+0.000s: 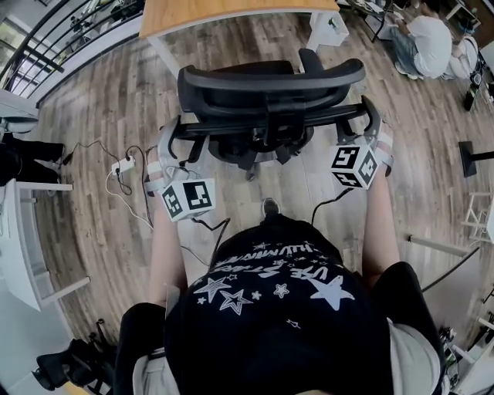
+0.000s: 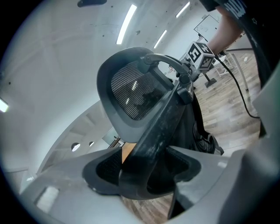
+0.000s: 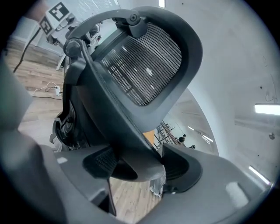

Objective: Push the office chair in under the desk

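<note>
The black office chair (image 1: 270,85) stands on the wood floor with its mesh back towards me, just short of the wooden desk (image 1: 231,11) at the top of the head view. My left gripper (image 1: 171,133) is shut on the left end of the chair's rear frame bar. My right gripper (image 1: 372,117) is shut on the bar's right end. In the left gripper view the dark bar (image 2: 153,131) runs between the pads of the left gripper (image 2: 144,173). The right gripper view shows the chair frame (image 3: 118,113) wedged between the right gripper's (image 3: 140,164) pads, the mesh backrest (image 3: 144,65) above.
A power strip (image 1: 123,164) with loose cables lies on the floor at the left, near a white table (image 1: 23,231). A person (image 1: 428,42) sits on the floor at the upper right. A black stand base (image 1: 475,150) is at the right. A white desk leg (image 1: 328,27) stands beyond the chair.
</note>
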`<state>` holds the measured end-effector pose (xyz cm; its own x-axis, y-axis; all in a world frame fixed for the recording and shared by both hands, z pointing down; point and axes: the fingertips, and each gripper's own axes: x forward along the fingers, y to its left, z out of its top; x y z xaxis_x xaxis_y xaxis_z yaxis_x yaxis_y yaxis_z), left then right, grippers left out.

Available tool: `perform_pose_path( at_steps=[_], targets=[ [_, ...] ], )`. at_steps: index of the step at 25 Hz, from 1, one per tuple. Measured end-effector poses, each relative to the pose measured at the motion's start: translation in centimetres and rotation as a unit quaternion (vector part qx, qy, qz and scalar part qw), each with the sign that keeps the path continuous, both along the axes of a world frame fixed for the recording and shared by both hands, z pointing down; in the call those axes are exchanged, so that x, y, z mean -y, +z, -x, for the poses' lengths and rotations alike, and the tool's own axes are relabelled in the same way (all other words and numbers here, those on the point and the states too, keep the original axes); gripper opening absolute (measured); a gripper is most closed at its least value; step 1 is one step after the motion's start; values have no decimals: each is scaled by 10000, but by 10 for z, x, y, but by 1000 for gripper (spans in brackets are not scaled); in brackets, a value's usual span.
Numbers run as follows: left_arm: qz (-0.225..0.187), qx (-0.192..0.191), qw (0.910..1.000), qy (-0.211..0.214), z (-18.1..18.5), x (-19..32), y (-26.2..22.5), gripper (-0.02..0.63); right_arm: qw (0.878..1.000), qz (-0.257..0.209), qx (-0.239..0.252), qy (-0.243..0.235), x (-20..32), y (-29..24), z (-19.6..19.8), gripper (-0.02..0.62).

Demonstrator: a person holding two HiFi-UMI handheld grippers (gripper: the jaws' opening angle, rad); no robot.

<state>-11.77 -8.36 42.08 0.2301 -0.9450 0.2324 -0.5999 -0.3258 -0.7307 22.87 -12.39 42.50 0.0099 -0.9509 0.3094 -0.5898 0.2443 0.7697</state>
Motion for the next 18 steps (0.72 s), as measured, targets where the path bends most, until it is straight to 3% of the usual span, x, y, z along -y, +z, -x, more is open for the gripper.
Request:
perform_pose_path(
  at_steps=[5,11,18],
  targets=[
    [-108,12,9998,-162,-2,9,11,316,9996,-169,76,-221,14,10,-1,311],
    [-37,254,9989,-387,17,73,10,316,9989,-265,67,-392,71,3,14,305],
    [112,285,9989,-362,29,131,11,316,9997,-158,-29,-210,121,4,24,302]
  ],
)
